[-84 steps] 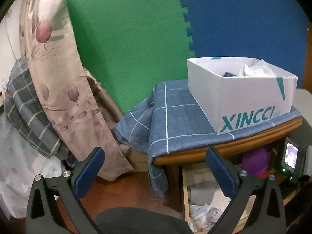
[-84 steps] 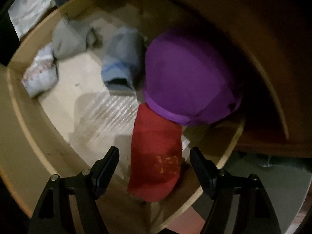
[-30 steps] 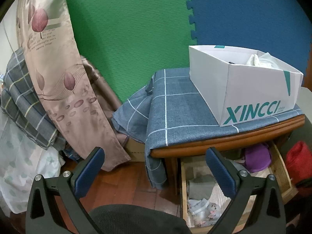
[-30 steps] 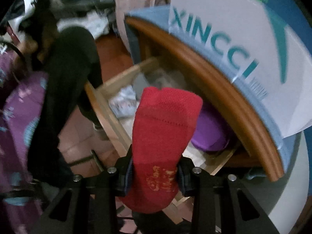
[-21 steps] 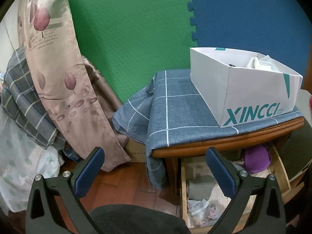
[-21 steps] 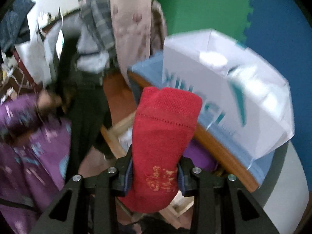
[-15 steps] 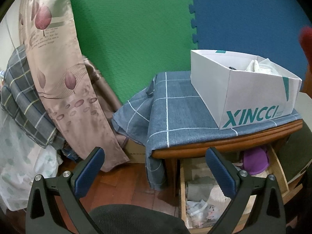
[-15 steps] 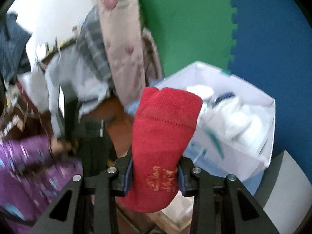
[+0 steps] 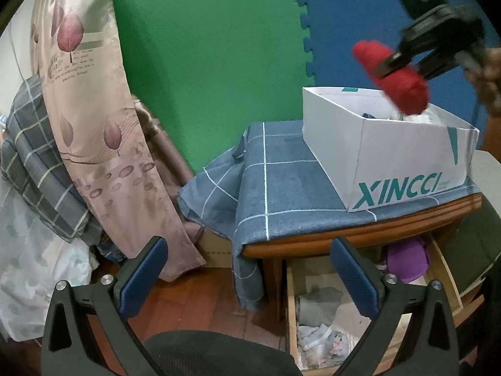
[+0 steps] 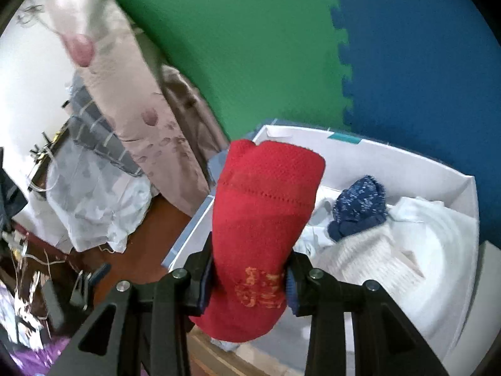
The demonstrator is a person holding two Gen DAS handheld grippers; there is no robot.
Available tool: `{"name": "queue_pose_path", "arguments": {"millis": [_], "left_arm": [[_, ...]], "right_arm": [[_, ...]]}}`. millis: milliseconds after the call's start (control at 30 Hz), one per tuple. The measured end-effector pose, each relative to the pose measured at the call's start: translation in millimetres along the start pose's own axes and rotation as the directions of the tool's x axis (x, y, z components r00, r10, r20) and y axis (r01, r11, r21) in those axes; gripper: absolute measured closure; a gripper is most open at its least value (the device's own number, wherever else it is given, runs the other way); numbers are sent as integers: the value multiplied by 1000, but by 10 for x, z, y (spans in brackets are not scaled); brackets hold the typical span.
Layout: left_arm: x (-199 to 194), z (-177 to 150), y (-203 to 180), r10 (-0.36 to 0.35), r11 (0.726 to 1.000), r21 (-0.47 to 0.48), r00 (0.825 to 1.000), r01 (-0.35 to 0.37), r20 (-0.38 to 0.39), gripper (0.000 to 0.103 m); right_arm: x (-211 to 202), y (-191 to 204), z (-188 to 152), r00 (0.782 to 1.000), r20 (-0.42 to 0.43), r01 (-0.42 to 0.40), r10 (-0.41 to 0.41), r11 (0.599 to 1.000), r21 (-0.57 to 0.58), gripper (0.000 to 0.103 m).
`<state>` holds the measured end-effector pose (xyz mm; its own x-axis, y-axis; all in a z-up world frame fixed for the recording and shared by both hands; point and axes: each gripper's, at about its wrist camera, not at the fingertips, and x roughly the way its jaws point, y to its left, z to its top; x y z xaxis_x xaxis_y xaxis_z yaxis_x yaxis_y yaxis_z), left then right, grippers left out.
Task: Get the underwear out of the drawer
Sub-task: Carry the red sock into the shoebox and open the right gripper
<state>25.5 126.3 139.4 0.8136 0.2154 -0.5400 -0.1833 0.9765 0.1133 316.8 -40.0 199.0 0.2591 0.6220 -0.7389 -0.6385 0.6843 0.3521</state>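
Note:
My right gripper (image 10: 249, 277) is shut on a rolled red underwear (image 10: 263, 219) with orange print, held in the air above the open white XINCCI box (image 10: 369, 163). In the left wrist view the same red underwear (image 9: 391, 76) hangs from the right gripper (image 9: 404, 65) over the box (image 9: 397, 159) at the upper right. My left gripper (image 9: 247, 272) is open and holds nothing, low in front of the small table. Below the tabletop the wooden drawer (image 9: 291, 307) stands pulled out, with a purple roll (image 9: 407, 260) and grey and pale folded pieces inside.
The box holds a dark blue speckled roll (image 10: 357, 208) and white fabric (image 10: 407, 244). A blue checked cloth (image 9: 275, 181) covers the wooden table. Green and blue foam mats (image 9: 206, 47) line the wall. A beige leaf-print curtain (image 9: 94, 119) and bedding hang at the left over a wooden floor.
My right gripper has carried the red underwear up from beside the open drawer to above the white box, rolling as it went. The left gripper has stayed in place, open.

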Motion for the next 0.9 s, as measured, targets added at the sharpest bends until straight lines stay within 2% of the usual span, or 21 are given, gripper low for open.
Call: {"name": "queue_pose_path", "arguments": {"millis": [167,367,700,900], "left_arm": [[-26,2,7,-10,1000,-3,1000,10,12,0],[-51,-14,-12,-15,1000,5,1000,15,26,0],[-61,-14,4,-20,1000,0,999,20,34,0],[-64,-15,8,-18,1000,0,999,18,34,0]], "right_arm": [[511,-32,74,997,-76,33,-29,998,52,67],[895,-53,65,987,-160,51,-32,992,116,65],[1064,7,106,980,-190,91,-61,984,151,56],[983,-15,103,988,-145,70,-45,983,171,54]]}}
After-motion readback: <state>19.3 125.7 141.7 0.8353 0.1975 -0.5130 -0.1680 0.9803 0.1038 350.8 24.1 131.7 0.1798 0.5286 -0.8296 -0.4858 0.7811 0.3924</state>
